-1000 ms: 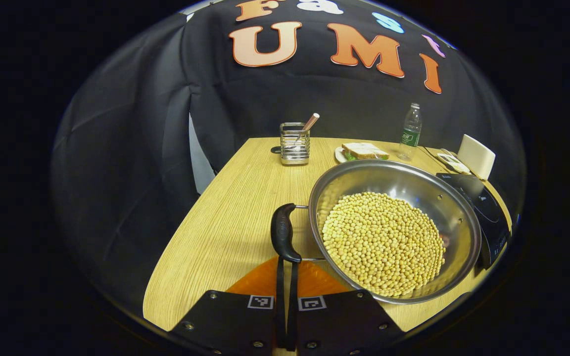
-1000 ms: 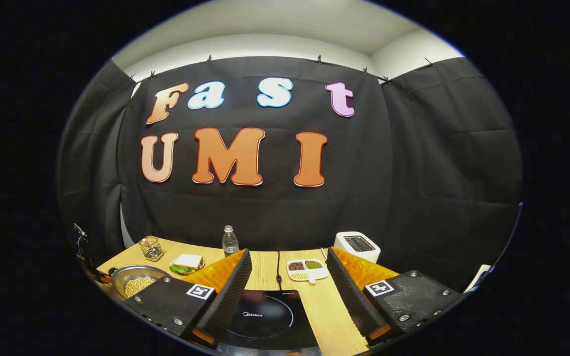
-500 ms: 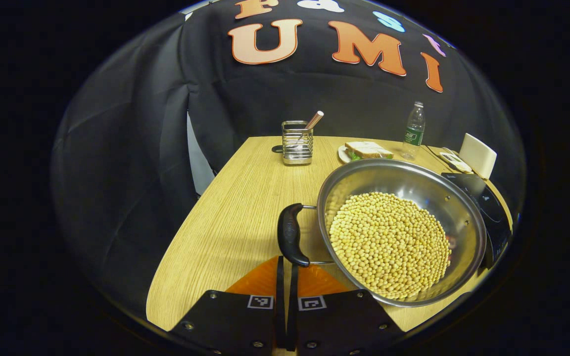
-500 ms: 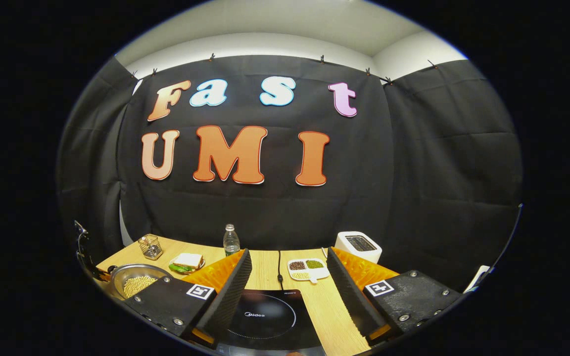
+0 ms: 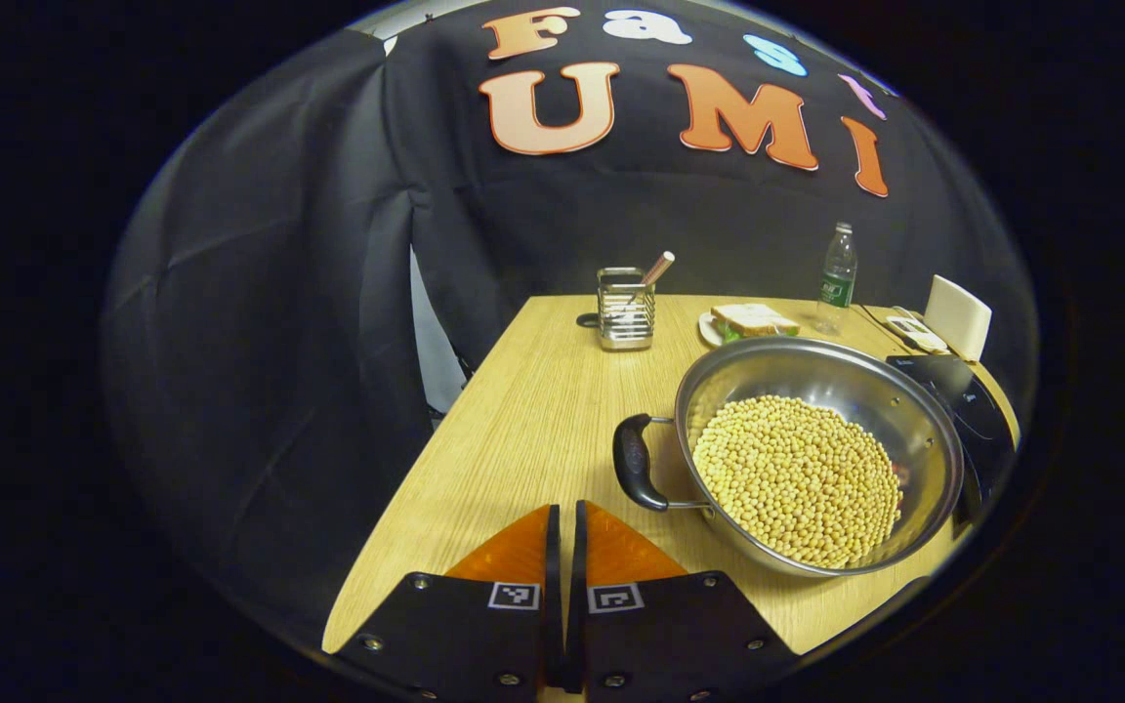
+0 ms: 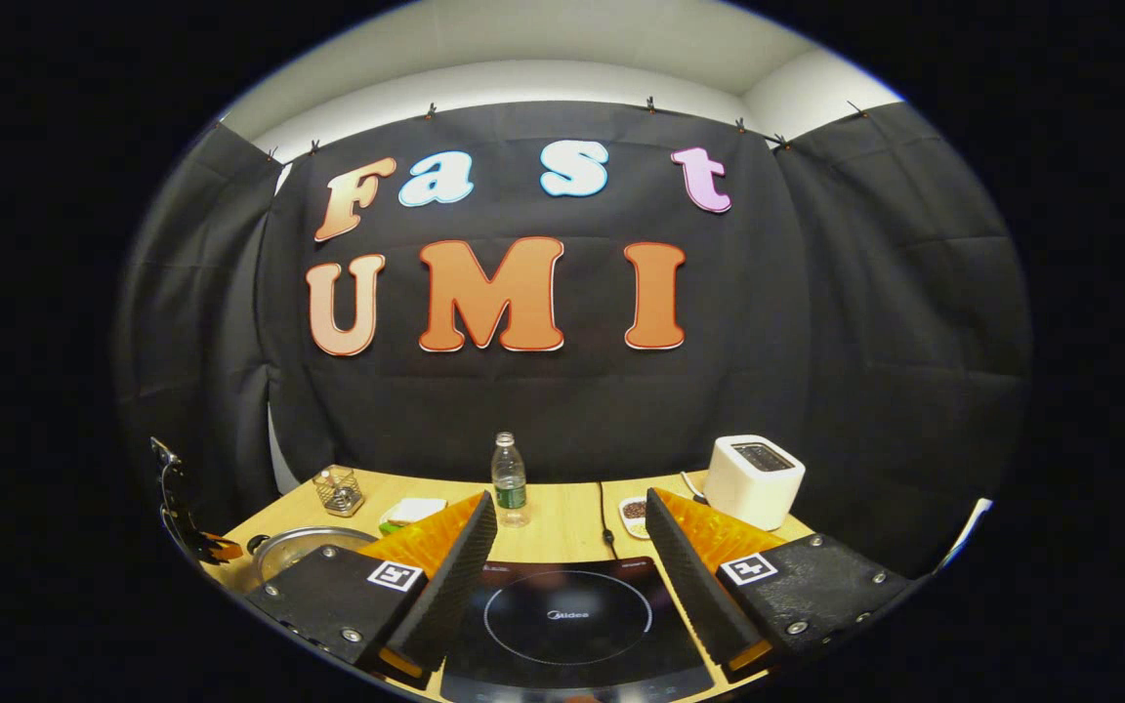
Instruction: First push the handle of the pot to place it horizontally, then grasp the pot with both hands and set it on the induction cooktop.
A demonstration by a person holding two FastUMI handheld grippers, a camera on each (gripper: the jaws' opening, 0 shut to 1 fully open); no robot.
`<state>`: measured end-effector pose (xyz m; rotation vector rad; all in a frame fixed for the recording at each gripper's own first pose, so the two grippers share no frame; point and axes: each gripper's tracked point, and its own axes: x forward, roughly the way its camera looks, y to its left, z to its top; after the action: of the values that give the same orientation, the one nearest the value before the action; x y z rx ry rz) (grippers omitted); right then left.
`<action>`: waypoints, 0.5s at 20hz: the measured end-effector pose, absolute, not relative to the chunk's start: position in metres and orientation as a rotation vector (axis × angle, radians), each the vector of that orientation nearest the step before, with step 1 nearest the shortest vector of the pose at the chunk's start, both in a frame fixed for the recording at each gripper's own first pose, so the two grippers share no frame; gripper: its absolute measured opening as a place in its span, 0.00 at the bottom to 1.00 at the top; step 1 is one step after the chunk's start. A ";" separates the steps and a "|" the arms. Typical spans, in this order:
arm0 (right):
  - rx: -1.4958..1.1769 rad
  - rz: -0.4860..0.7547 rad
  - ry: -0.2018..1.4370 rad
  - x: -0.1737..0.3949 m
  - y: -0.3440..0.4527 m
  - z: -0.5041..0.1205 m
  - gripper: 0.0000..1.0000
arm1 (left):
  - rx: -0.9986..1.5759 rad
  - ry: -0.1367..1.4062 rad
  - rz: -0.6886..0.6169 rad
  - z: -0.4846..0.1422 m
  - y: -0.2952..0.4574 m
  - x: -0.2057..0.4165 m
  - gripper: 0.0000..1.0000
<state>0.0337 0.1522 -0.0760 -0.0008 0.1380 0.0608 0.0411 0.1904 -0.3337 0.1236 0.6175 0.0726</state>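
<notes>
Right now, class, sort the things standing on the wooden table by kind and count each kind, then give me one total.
Cookware: 1, the pot of beans.
Appliances: 2, the induction cooktop and the toaster.
Drinks: 1, the water bottle.
Food plates: 2, the sandwich plate and the divided dish.
Holders: 1, the wire utensil holder.
Total: 7.

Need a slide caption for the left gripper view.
Left gripper, fingers shut, beside the handle of the bean-filled pot.

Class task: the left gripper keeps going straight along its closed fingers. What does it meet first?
Probably bare table: the left gripper aims left of the pot handle. Farther on stands the utensil holder, slightly to the right; depth is unclear.
</notes>
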 end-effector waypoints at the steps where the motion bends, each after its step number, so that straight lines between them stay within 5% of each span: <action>1: -0.009 0.060 0.139 0.034 0.159 -0.082 0.95 | 0.127 0.591 0.065 -0.326 0.189 0.042 0.03; 5: 0.016 0.071 0.167 0.032 0.193 -0.110 0.95 | 0.075 0.531 0.029 -0.309 0.177 0.050 0.02; 7: 0.048 0.075 0.190 0.032 0.214 -0.127 0.95 | 0.042 0.516 0.013 -0.309 0.171 0.055 0.19; 8: 0.063 0.079 0.205 0.032 0.224 -0.137 0.95 | 0.033 0.514 0.000 -0.309 0.168 0.056 0.46; 10: 0.083 0.090 0.251 0.035 0.247 -0.160 0.95 | 0.039 0.509 -0.027 -0.310 0.163 0.062 0.62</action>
<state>0.0346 0.2469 -0.1602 0.0831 0.2513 0.0904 0.0617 0.1631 -0.3101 0.0387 0.5090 -0.0275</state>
